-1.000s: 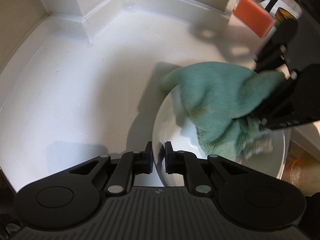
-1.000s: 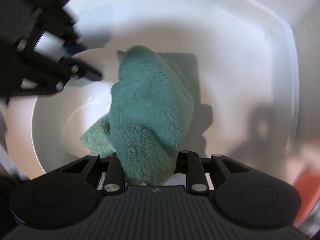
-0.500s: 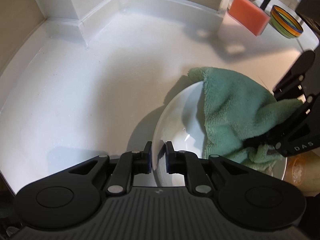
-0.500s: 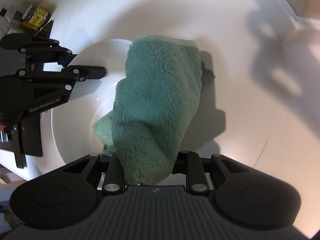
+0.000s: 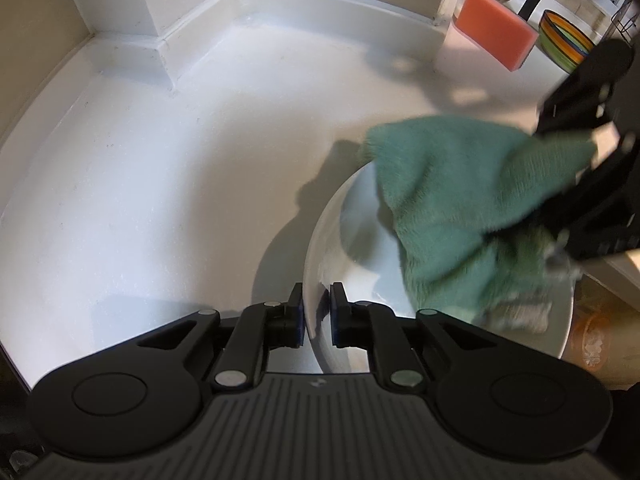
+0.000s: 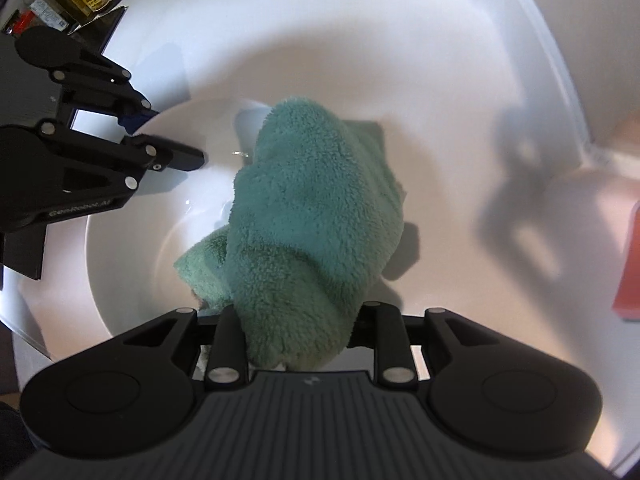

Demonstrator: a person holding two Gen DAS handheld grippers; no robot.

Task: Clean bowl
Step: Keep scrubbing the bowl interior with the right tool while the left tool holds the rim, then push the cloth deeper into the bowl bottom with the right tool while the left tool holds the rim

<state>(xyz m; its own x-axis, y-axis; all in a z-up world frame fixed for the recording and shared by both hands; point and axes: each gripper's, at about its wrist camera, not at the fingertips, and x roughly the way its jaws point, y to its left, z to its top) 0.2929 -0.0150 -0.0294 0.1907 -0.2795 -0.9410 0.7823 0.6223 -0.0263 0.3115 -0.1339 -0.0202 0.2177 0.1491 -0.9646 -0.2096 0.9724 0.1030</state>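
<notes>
The left gripper (image 5: 317, 316) is clamped on the near rim of the white bowl (image 5: 332, 248), which sits on the white counter (image 5: 140, 200). The right gripper (image 6: 300, 344) pinches a soft green cloth (image 6: 312, 216) draped inside. The bowl looks glazed, slippery and breakable; the rim is the surest hold. An orange sponge (image 5: 496, 28) lies beyond.

White bowl (image 5: 320, 248): round, glossy, plain, deep-sided; stood upright on the white counter, its near rim caught between two black fingers. Interior partly bare and shiny. Green cloth (image 5: 460, 200): teal, fluffy terry, bunched and folded; hung down into the bowl, its lower folds resting on the inner wall and one corner draped out over the far rim.
</notes>
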